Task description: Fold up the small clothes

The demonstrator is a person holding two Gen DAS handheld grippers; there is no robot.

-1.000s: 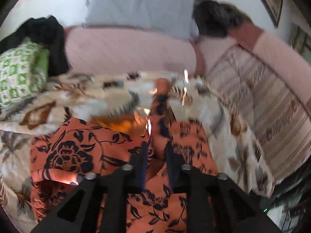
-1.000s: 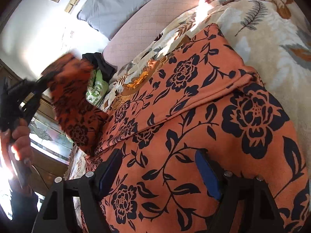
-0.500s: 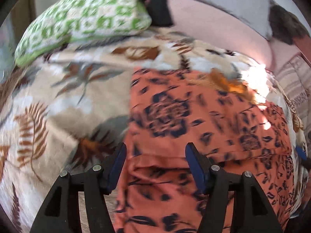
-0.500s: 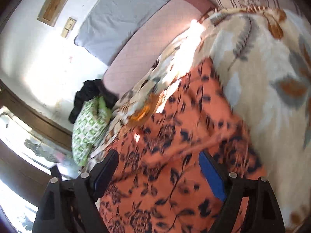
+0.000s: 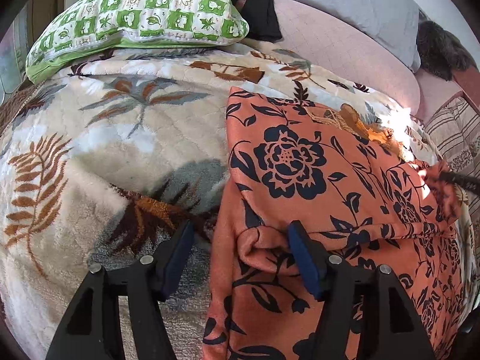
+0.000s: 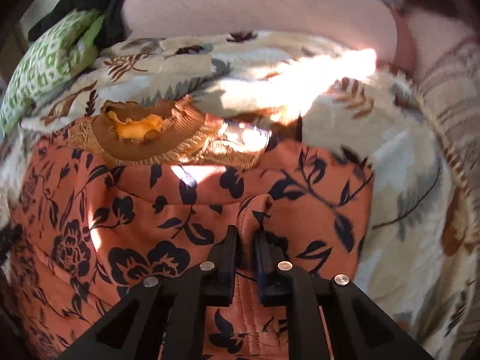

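Your right claw (image 6: 246, 241) has just clenched on a pinch of the orange floral garment (image 5: 315, 174); your left claw (image 5: 237, 246), now released, is opening astride its edge, probably readying the next fold.

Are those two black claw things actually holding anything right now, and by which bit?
The right gripper pinches a raised fold of the orange flowered garment near its right edge. The left gripper, jaws opening, holds nothing.

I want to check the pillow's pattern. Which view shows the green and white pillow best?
The left wrist view: the green and white pillow lies sharp and nearly whole at the top, its leaf squares readable. The right wrist view shows it blurred, squeezed against the left edge.
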